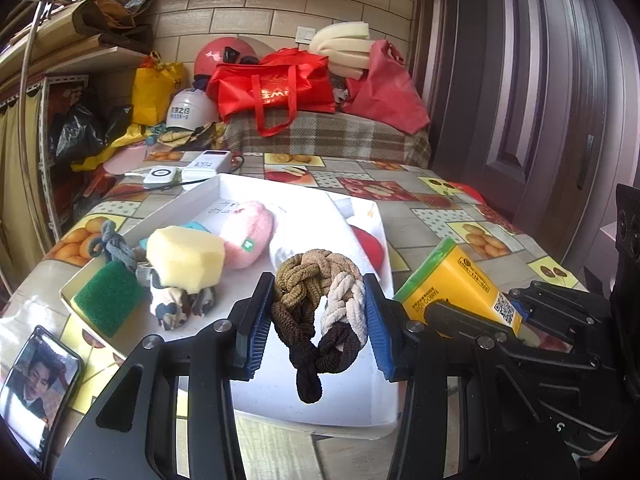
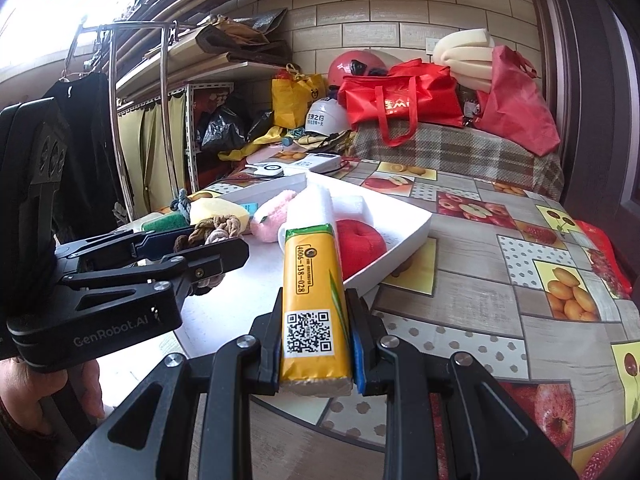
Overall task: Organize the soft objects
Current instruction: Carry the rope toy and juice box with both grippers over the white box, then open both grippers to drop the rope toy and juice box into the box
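Note:
My left gripper (image 1: pixel 318 312) is shut on a bundle of braided hair ties (image 1: pixel 320 304) in brown, tan and cream, held above the white tray (image 1: pixel 200 196). In the tray lie a yellow sponge (image 1: pixel 186 258), a green scouring pad (image 1: pixel 108 298), a pink fluffy item (image 1: pixel 248 236), a patterned scrunchie (image 1: pixel 180 304) and a red soft item (image 1: pixel 370 244). My right gripper (image 2: pixel 314 340) is shut on a yellow tissue pack (image 2: pixel 314 300), just right of the tray. In the right wrist view the left gripper (image 2: pixel 208 254) with the hair ties (image 2: pixel 216 230) is at left.
A phone (image 1: pixel 38 376) lies at the table's near left corner. Chargers (image 1: pixel 184 172) sit behind the tray. Red bags (image 1: pixel 276 88), helmets (image 1: pixel 188 108) and foam (image 1: pixel 340 46) pile up at the back. A dark door (image 1: pixel 540 80) stands at right. A person's hand (image 2: pixel 48 396) holds the left gripper.

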A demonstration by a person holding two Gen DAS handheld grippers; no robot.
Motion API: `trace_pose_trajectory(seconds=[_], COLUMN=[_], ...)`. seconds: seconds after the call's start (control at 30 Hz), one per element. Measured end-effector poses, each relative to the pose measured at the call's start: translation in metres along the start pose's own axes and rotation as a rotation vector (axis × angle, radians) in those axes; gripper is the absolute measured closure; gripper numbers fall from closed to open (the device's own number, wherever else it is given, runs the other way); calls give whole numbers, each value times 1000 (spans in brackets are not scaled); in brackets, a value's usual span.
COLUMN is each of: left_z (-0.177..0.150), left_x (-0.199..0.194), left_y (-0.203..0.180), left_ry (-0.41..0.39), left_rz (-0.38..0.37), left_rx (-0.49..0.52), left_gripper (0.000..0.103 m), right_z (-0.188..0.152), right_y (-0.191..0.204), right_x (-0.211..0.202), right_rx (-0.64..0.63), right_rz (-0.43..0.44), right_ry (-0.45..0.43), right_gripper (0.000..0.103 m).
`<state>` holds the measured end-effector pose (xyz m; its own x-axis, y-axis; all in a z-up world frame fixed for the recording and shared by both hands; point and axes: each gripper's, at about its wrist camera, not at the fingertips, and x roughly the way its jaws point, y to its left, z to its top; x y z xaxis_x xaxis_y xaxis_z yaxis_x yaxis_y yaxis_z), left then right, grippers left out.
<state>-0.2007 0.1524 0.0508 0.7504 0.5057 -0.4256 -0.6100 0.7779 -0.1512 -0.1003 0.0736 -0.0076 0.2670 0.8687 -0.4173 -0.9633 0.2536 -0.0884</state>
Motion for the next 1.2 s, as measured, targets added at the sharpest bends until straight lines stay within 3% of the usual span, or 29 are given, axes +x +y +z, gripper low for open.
trace_pose_trajectory(seconds=[0.4,0.57,0.97,1.2], left_z=[2,2,11,17], left_x=[-1,5,27,38], left_y=[27,35,48,56], left_ry=[-24,0,40,41], left_rz=[55,61,103,132], left_rx=[-60,-81,-63,-55], left_gripper=[60,60,60,60], right_z=[4,6,15,21], right_y=[19,23,24,25], right_x=[15,19,42,48], right_rx=[-43,-42,11,17], right_rz=[39,51,101,88], right_ry=[9,9,48,14], right_gripper=[78,78,78,79])
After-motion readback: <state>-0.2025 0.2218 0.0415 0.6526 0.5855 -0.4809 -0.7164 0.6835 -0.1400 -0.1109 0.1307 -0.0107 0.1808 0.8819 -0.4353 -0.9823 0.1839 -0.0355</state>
